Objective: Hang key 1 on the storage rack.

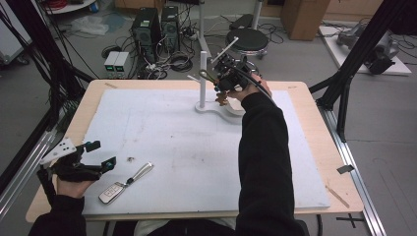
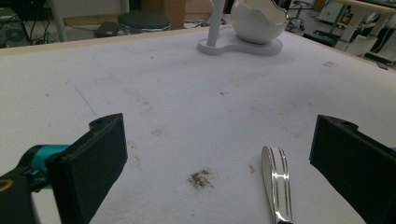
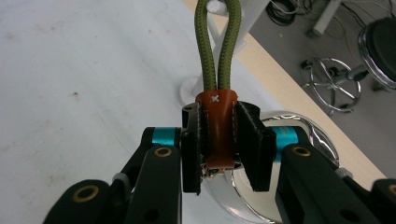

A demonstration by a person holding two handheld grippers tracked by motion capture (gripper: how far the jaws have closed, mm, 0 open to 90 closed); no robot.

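Note:
My right gripper point(image 1: 222, 81) is at the far middle of the table, beside a white peg stand point(image 1: 202, 64). It is shut on a brown leather tab point(image 3: 218, 126) from which an olive cord loop point(image 3: 217, 42) rises toward the stand's post. A glossy bowl point(image 3: 285, 196) lies just beneath the jaws. My left gripper point(image 1: 104, 153) rests at the near left, open and holding nothing. A car key fob point(image 1: 112, 192) with a shiny metal strap point(image 1: 141, 171) lies just to its right. In the left gripper view, the strap's end point(image 2: 276, 184) lies between the wide jaws.
The white foam mat point(image 1: 187, 147) covers most of the wooden table point(image 1: 314, 128). The stand's flat base point(image 2: 243, 46) carries a white egg-shaped bowl point(image 2: 259, 18). Black frame posts point(image 1: 354, 64) stand at the table's right, and a stool point(image 1: 247, 40) and computers sit beyond.

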